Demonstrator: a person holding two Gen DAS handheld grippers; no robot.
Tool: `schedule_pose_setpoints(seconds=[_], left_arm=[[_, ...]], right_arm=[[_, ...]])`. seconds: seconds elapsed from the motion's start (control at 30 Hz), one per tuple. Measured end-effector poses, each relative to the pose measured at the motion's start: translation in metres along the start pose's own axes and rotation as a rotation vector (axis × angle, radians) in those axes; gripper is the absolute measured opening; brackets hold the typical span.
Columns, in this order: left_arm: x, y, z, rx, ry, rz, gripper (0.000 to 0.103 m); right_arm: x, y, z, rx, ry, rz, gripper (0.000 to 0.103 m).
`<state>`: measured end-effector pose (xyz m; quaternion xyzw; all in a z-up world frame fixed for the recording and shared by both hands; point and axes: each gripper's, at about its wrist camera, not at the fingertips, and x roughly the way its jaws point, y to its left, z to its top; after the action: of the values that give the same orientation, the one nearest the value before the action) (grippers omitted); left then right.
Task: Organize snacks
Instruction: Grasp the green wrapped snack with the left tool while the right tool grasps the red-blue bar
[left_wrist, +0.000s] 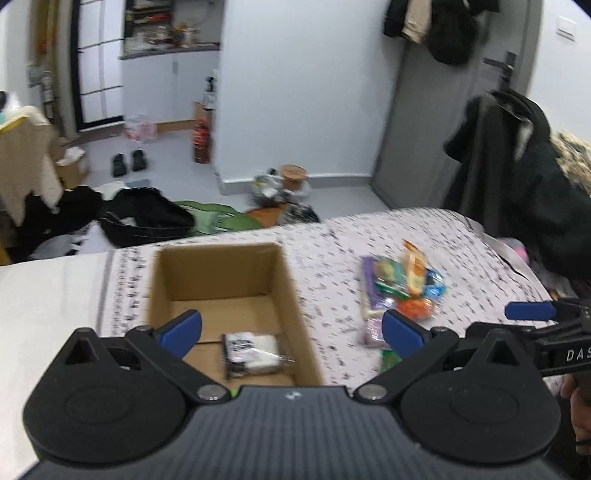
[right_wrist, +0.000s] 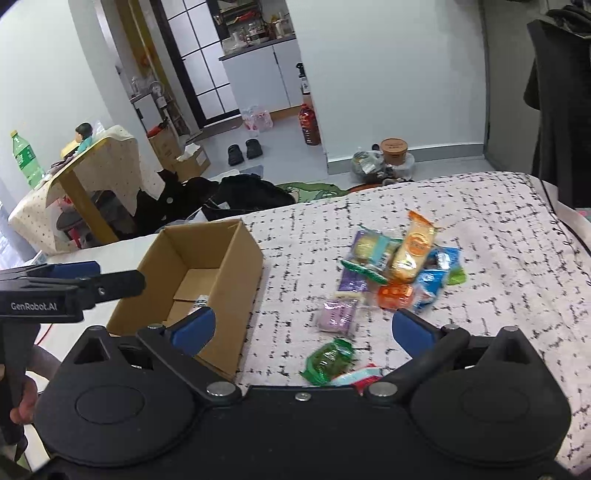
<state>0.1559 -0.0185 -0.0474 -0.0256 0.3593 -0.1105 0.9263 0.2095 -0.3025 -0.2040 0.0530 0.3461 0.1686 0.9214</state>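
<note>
Right hand-held gripper (right_wrist: 301, 328): fingers wide apart, nothing between. Left hand-held gripper (left_wrist: 291, 332): same, empty, hovering over the box (right_wrist: 155, 254), lower centre of the left wrist view.

Green packet (right_wrist: 327, 360) nearest, lower centre of the right wrist view, just beside a red-white wrapper (right_wrist: 360, 376) half hidden by the gripper body. Then lilac packet (right_wrist: 338, 314). Likely light, soft, crinkly, slippery film; best pinched across the middle, gently, contents probably crushable.

Pile (right_wrist: 402, 258) farther, centre right: overlapping packets, orange one on top, so pulling one probably drags neighbours.

One clear-wrapped white pack (left_wrist: 253, 349) already in the box. Box wall stands between snacks and drop point. Bedspread (right_wrist: 480, 221) soft, so packets may sink when pressed.

Behind: floor clutter, door, coats.
</note>
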Motion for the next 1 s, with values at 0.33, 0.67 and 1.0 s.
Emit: schedule_pose_setpoints(seconds=[0.33,0.67,1.0], left_arm=[[0.029,-0.036,0.002,0.115,0.069,-0.096,0.103],[0.055,-0.072,0.002,0.225,0.132,-0.145,0.102],[0.088,-0.076,-0.006,0.205,0.200,-0.164,0.099]], right_arm=[[-0.007,-0.025,-0.015,0.022,0.009,-0.066,0.103],[0.000,-0.037,-0.028,0.059,0.041,-0.087,0.101],[0.017,-0.045,-0.037,0.089,0.113,-0.085,0.071]])
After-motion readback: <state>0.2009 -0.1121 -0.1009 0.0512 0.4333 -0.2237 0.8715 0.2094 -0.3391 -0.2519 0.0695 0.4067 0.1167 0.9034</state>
